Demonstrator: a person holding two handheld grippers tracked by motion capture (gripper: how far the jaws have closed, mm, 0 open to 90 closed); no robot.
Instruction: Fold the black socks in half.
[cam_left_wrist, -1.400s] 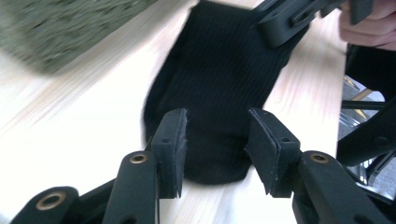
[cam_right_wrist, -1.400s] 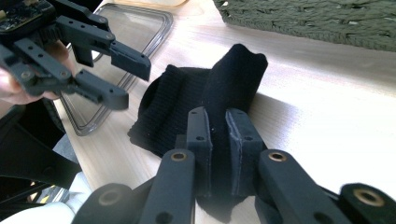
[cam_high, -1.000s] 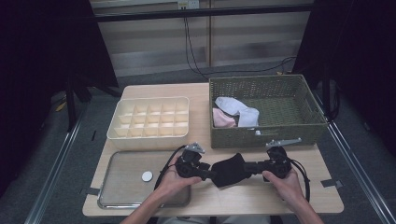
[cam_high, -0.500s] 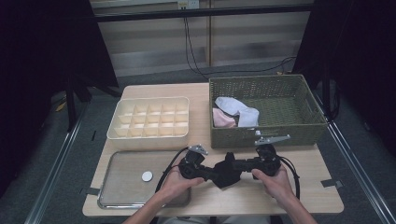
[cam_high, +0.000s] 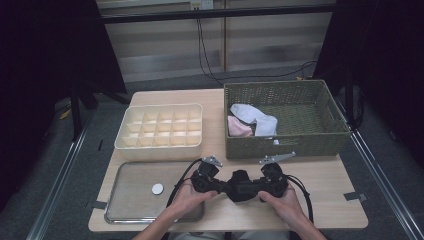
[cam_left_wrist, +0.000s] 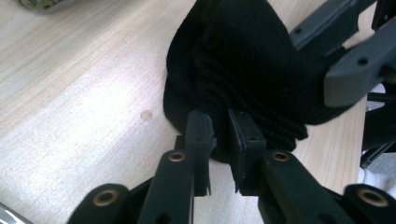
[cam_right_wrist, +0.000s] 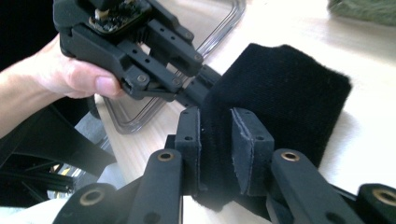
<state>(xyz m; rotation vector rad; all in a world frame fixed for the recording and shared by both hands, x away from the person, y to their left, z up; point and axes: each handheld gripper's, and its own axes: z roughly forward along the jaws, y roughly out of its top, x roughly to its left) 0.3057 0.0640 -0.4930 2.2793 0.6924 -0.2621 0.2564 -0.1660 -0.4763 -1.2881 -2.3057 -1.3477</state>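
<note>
Black knitted cloth (cam_high: 241, 184), a sock by the look of it, is lying bunched on the tabletop (cam_high: 330, 185) near the front edge, between the two hands. The left tongs (cam_left_wrist: 219, 133) have just been closing and are now pinching a fold of its edge. The right tongs (cam_right_wrist: 218, 140) have just been opening a little, yet the cloth is sitting between their pads and they seem to be gripping it. Both tools are crowding in close, nearly touching. I am thinking the thin fold in the left tongs could slip free if the hands pull apart quickly, since so little fabric is caught. If the right tongs loosen further, the bundle may unroll on the tabletop beside the tray (cam_high: 130, 192).
</note>
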